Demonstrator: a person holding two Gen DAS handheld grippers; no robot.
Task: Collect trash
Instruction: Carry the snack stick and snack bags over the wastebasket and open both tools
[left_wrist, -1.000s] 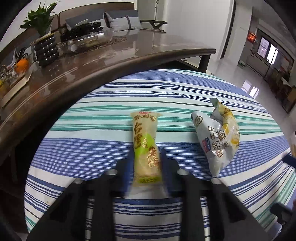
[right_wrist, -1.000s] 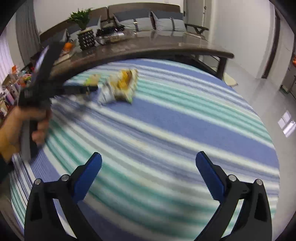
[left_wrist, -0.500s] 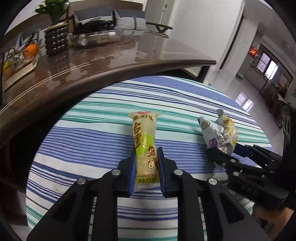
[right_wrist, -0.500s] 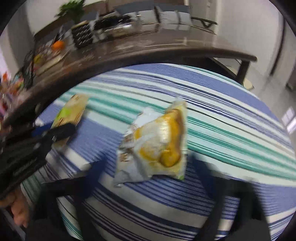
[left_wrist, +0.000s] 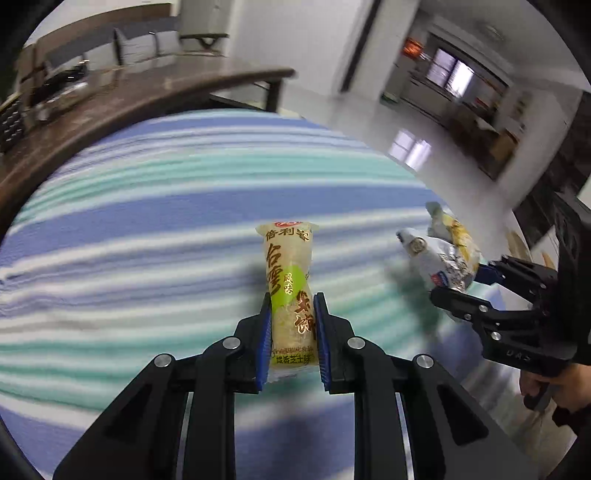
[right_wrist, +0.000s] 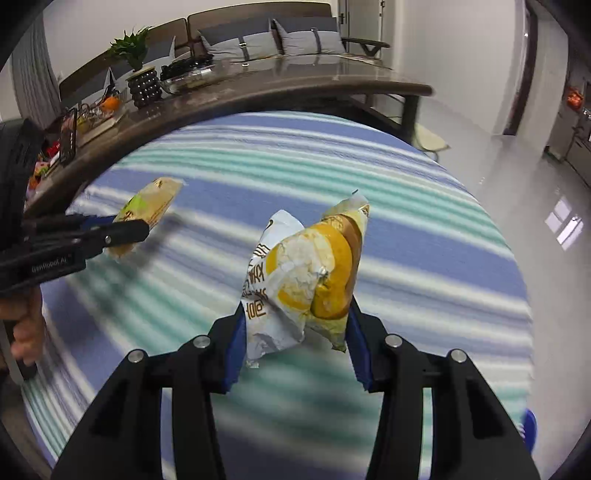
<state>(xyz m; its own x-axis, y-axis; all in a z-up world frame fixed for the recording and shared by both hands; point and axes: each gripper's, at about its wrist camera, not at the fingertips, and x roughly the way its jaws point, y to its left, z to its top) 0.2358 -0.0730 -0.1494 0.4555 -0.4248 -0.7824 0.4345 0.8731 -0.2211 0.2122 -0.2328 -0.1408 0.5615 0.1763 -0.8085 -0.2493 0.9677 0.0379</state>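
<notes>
Trash consisted of two snack packets, each held clear of the striped tablecloth (left_wrist: 147, 206). Nearest in the left wrist view, the left gripper (left_wrist: 291, 325) was closed narrowly on the lower part of a long yellow-green rice-cracker packet (left_wrist: 290, 280), whose upper part stood free above the blue pads (left_wrist: 264, 332); because only the lower end was pinched, the slick film could slide out or the packet could swing on a fast move. Nearest in the right wrist view, the right gripper (right_wrist: 295, 332) was closed at a wider setting on the bottom of a crumpled white-and-yellow bread wrapper (right_wrist: 306, 277). This wrapper looked soft and part-empty, so the pads likely held folds rather than a firm body, and it could crumple further and drop. At mid distance each view showed the other tool close by, and the left hand (right_wrist: 22, 325) at the frame edge; a careless swing could knock the two packets together. Farther off stood a dark wooden table (right_wrist: 295, 81) carrying a potted plant (right_wrist: 142, 77). No bin was visible, so the drop-off place could not be judged.
</notes>
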